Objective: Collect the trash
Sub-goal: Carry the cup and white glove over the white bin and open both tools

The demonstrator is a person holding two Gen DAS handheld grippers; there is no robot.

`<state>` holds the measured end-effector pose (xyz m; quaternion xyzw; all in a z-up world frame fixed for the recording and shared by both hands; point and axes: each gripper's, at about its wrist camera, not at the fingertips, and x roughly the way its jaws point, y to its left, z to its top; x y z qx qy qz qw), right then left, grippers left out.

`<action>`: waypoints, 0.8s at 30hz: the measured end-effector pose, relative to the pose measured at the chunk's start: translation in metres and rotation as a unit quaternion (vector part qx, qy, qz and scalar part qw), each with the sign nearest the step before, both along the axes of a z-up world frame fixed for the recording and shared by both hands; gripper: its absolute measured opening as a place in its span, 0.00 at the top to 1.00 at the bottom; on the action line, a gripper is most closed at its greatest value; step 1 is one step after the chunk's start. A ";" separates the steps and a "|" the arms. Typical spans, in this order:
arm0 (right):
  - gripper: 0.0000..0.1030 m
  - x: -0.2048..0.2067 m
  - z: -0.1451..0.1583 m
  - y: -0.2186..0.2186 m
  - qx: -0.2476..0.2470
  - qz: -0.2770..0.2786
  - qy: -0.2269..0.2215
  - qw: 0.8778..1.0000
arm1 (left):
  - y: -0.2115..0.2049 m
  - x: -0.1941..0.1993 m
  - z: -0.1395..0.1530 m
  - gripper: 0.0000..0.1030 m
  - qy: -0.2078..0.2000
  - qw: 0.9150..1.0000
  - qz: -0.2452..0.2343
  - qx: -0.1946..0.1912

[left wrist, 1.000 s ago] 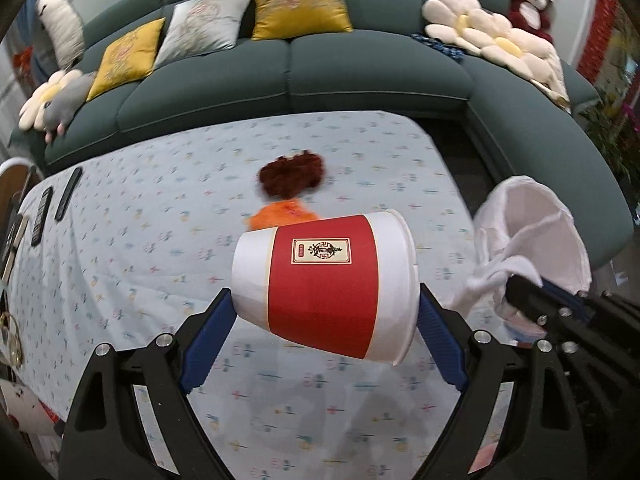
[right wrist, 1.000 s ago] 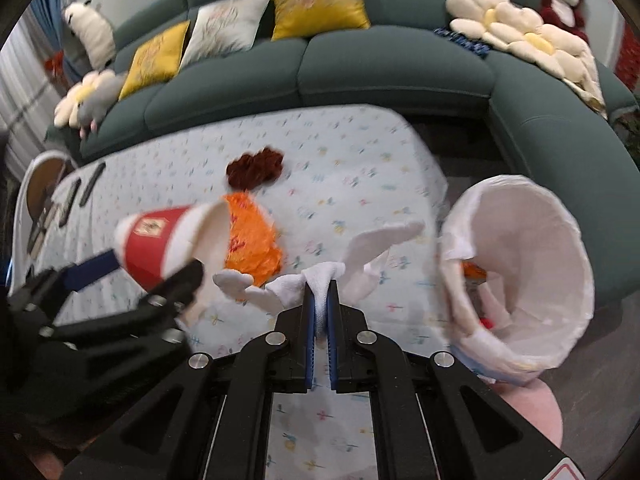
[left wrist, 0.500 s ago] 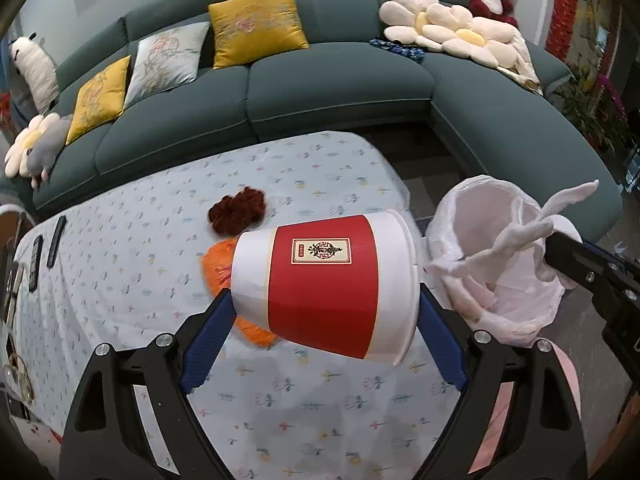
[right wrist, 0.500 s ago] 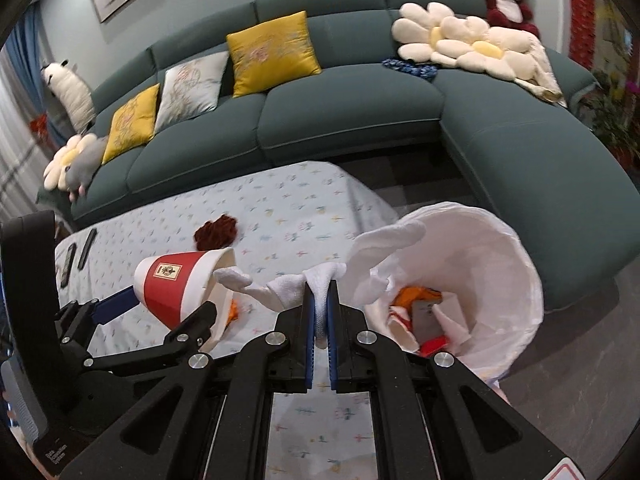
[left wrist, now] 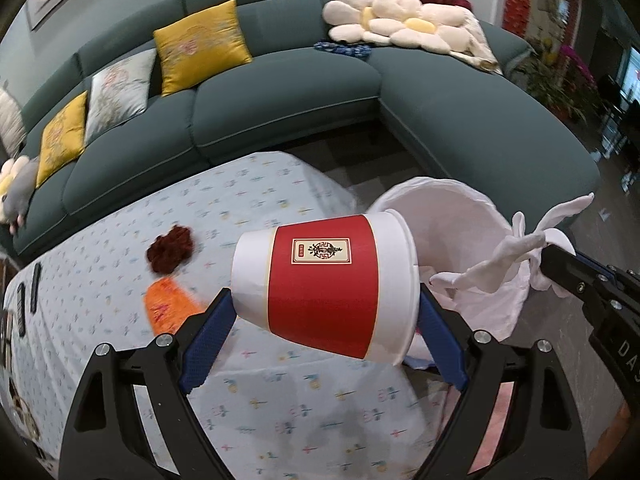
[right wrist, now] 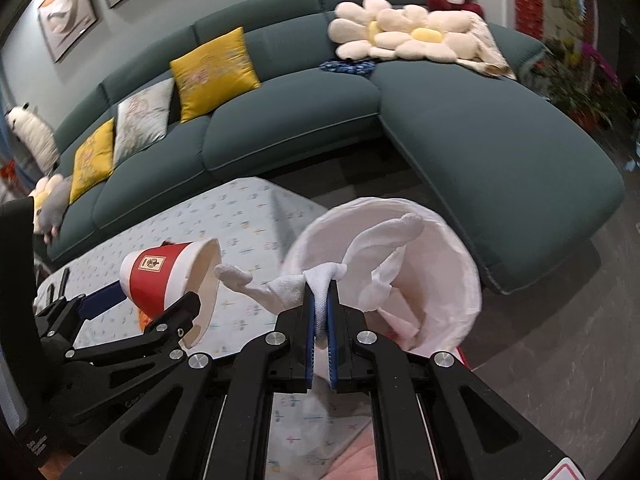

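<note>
My left gripper (left wrist: 320, 308) is shut on a red and white paper cup (left wrist: 324, 284) lying sideways, its mouth toward the white-lined trash bin (left wrist: 472, 216) off the table's right end. The same paper cup (right wrist: 160, 276) shows at the left in the right wrist view. My right gripper (right wrist: 320, 304) is shut on a twisted white tissue (right wrist: 320, 272), held at the near rim of the trash bin (right wrist: 452, 264). In the left wrist view the tissue (left wrist: 516, 252) hangs over the bin. A dark red scrap (left wrist: 170, 250) and an orange scrap (left wrist: 166, 308) lie on the table (left wrist: 248, 208).
A green corner sofa (left wrist: 280, 112) with yellow and grey cushions and flower pillows (left wrist: 396, 24) curves behind the table and bin. Dark remotes (left wrist: 36, 286) lie at the table's left edge. Bare dark floor (right wrist: 560, 304) lies to the right of the bin.
Both grippers have swung right from over the table toward the bin, keeping the cup and the tissue. The bin has come from the right edge to just beyond both grippers.
</note>
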<state>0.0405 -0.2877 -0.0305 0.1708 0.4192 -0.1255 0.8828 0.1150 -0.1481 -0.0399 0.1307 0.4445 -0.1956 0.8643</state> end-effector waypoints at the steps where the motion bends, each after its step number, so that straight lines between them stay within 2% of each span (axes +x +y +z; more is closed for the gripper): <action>1: 0.95 -0.002 -0.001 -0.005 0.001 -0.006 0.000 1.000 | -0.008 -0.001 0.000 0.18 0.000 1.000 -0.008 0.001; 10: 0.95 -0.010 -0.010 -0.038 0.010 -0.041 0.004 0.999 | -0.058 -0.004 -0.003 0.18 0.001 0.999 -0.051 0.002; 20: 0.95 -0.009 -0.016 -0.061 0.012 -0.065 0.008 0.998 | -0.086 0.000 -0.007 0.18 0.009 0.997 -0.078 -0.013; 24: 0.95 -0.006 -0.017 -0.064 0.010 -0.069 0.010 0.998 | -0.090 0.002 -0.008 0.13 0.008 0.997 -0.078 -0.017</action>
